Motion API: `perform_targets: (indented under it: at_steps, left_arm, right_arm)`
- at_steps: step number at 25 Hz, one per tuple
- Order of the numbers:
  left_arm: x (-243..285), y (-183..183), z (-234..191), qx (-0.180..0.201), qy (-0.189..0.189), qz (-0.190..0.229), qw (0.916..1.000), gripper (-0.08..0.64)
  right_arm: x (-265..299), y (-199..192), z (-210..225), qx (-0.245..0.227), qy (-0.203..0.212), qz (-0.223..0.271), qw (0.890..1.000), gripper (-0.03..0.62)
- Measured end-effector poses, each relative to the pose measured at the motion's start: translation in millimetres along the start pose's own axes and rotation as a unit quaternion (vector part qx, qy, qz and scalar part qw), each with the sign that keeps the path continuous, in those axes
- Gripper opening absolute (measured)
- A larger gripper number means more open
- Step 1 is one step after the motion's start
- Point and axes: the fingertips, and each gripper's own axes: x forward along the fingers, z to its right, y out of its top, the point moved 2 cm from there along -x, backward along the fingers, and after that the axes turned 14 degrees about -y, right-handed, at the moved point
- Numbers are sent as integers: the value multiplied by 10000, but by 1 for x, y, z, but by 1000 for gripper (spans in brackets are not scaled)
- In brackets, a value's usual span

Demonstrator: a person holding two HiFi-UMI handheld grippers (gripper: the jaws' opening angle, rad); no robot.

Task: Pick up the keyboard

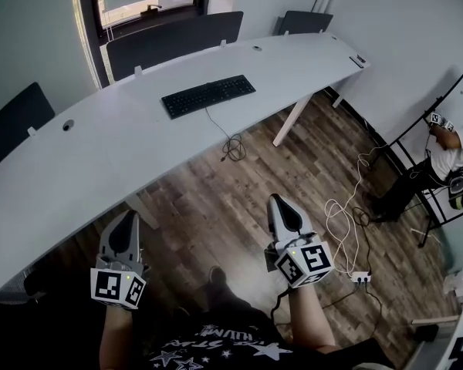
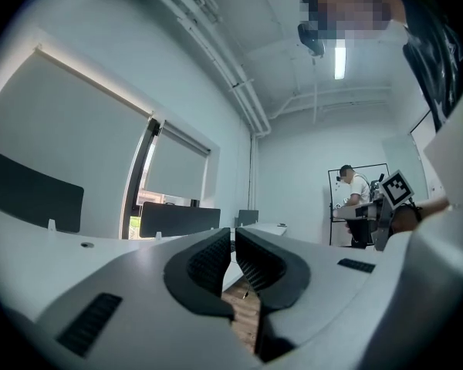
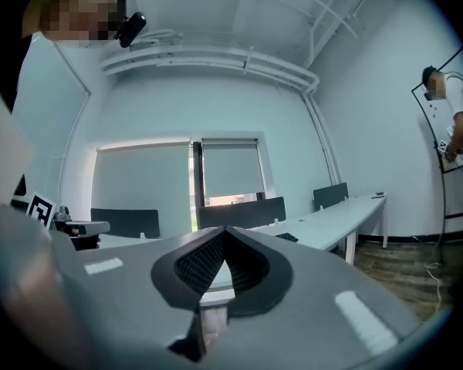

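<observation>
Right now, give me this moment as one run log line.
stage: pre-grasp | left gripper: shut, empty | right gripper: shut, empty | keyboard: flat on desk, untouched | cable: over front edge

Legends on the keyboard (image 1: 208, 95) are too small to read.

Left tool (image 2: 233, 234), jaws together and empty, before a long white desk (image 2: 69, 237)

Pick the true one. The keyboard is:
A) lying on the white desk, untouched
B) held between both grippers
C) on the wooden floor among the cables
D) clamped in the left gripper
A: the keyboard lies flat on the white desk, while the left gripper and right gripper hang over the floor short of the desk, jaws shut on nothing.
</observation>
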Motion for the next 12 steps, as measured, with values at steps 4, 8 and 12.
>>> perform_targets:
  at_steps: [4,8,12]
  left_arm:
    - [46,1,9,119,-105,-19,9999,25]
    - [81,-1,18,338,-199,-156,9991,25]
    - [106,3,18,355,-43,-141,9993,25]
  right_arm:
    - [24,4,32,93,-29,45,9999,3]
    - [45,6,56,158,-13,68,9999,3]
    - [62,9,77,179,77,49,9998,3]
